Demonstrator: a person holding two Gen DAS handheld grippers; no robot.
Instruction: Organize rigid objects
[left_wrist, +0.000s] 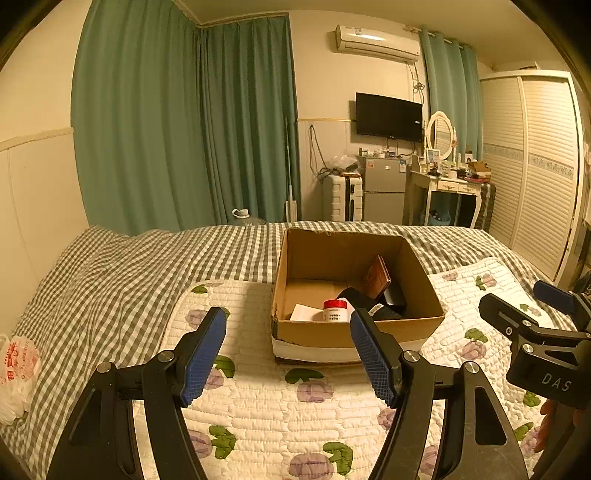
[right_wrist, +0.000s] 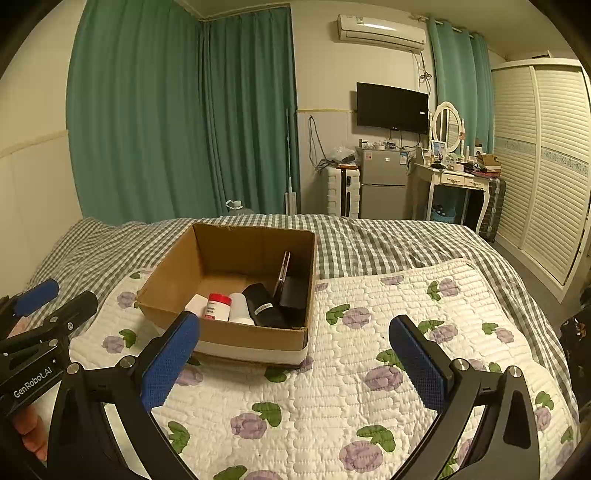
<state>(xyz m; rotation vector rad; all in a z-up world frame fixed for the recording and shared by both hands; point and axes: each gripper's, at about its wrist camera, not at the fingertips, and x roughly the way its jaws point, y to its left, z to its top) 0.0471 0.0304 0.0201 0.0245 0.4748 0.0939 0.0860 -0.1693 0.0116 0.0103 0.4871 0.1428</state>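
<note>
An open cardboard box (left_wrist: 354, 332) (right_wrist: 255, 338) stands on the quilt in the middle of the bed. Inside lie a red-capped white jar (left_wrist: 334, 309) (right_wrist: 218, 305), a white bottle (right_wrist: 240, 308), a black case (right_wrist: 264, 306), a black block (right_wrist: 293, 295), and a brown phone-like slab (left_wrist: 378, 277) leaning on the right wall. My left gripper (left_wrist: 288, 354) is open and empty, just short of the box's near wall. My right gripper (right_wrist: 295, 358) is open and empty, in front of the box's near right corner.
A white floral quilt (right_wrist: 332, 387) covers the near bed, over a grey checked sheet (left_wrist: 129, 266). A plastic bag (left_wrist: 16, 373) lies at the left bed edge. Green curtains, a suitcase, a small fridge, a dressing table and a louvred wardrobe stand beyond the bed.
</note>
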